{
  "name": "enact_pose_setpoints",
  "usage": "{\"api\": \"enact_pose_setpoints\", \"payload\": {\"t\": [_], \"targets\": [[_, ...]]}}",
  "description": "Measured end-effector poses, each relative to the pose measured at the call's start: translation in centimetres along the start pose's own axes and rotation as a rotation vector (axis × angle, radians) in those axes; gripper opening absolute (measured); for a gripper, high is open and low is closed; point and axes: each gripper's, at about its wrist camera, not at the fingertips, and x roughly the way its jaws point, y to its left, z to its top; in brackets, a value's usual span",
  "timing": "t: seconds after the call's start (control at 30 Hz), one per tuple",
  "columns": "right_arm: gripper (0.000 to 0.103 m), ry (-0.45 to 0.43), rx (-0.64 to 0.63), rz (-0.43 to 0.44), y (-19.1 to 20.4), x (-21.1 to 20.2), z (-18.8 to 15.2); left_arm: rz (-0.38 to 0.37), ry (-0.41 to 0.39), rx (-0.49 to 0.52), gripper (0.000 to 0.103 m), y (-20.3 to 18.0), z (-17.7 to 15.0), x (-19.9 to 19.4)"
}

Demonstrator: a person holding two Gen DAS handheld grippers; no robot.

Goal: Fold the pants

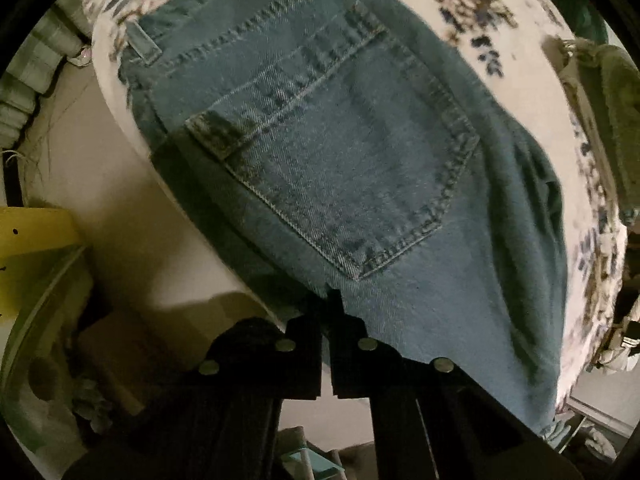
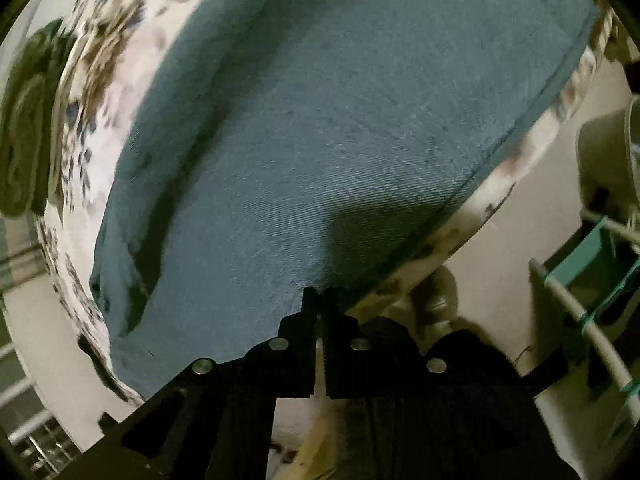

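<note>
left gripper (image 1: 331, 300) pinched on jeans (image 1: 340, 152) edge, back pocket (image 1: 336, 168) just ahead | right gripper (image 2: 320, 300) clamped on jeans (image 2: 320, 120) edge, denim spreading ahead | jeans flat on floral sheet (image 1: 480, 8)

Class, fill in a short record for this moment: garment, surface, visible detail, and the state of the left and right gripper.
garment: blue denim pants, lying flat
surface: white floral-print cloth under the pants
visible detail: stitched back pocket facing up, belt loop near the waistband
left gripper: jaws closed on the near edge of the pants
right gripper: jaws closed on the near edge of the pants
</note>
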Motion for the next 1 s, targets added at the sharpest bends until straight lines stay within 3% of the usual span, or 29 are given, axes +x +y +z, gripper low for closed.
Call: {"api": "enact_pose_setpoints", "payload": {"t": [0.17,0.3,0.4,0.5,0.53,0.57,0.6,0.67,0.8,0.9,1.0], "targets": [[0.002,0.036,-0.046,-0.032,-0.2,-1.0,-0.6,0.007,0.019,0.017,0.001,1.7,-0.9,-0.8],[0.002,0.063,-0.065,-0.069,-1.0,0.1,-1.3,0.028,0.056,0.028,0.002,2.6,-0.5,0.2],[0.005,0.117,-0.036,-0.047,-1.8,1.4,-0.4,0.056,0.108,0.025,0.005,2.2,0.5,1.9],[0.026,0.123,-0.061,-0.019,-2.3,0.4,0.5,0.075,0.108,0.068,0.007,0.8,1.3,0.9],[0.044,0.101,-0.074,-0.022,-2.4,-0.6,0.7,0.098,0.092,0.113,0.012,0.0,1.1,0.1],[0.050,0.073,-0.090,-0.024,-2.4,-1.6,0.9,0.123,0.072,0.151,0.030,-1.6,1.1,-0.2],[0.050,0.045,-0.109,-0.023,-2.4,-2.9,1.3,0.143,0.050,0.190,0.058,-2.3,1.3,-0.8],[0.053,-0.010,-0.109,-0.016,-2.8,-5.5,2.5,0.160,-0.012,0.290,0.093,-4.8,0.8,-2.4],[0.056,-0.143,0.051,0.024,-6.4,-9.9,6.9,0.135,-0.114,0.495,0.093,-11.9,-0.7,-2.8],[0.062,-0.236,0.186,0.026,-10.8,-11.6,9.6,0.068,-0.097,0.622,0.093,-18.1,-2.6,-0.4],[0.063,-0.289,0.238,0.030,-15.0,-11.5,11.4,0.043,-0.059,0.773,0.093,-23.9,-4.8,2.6]]}}
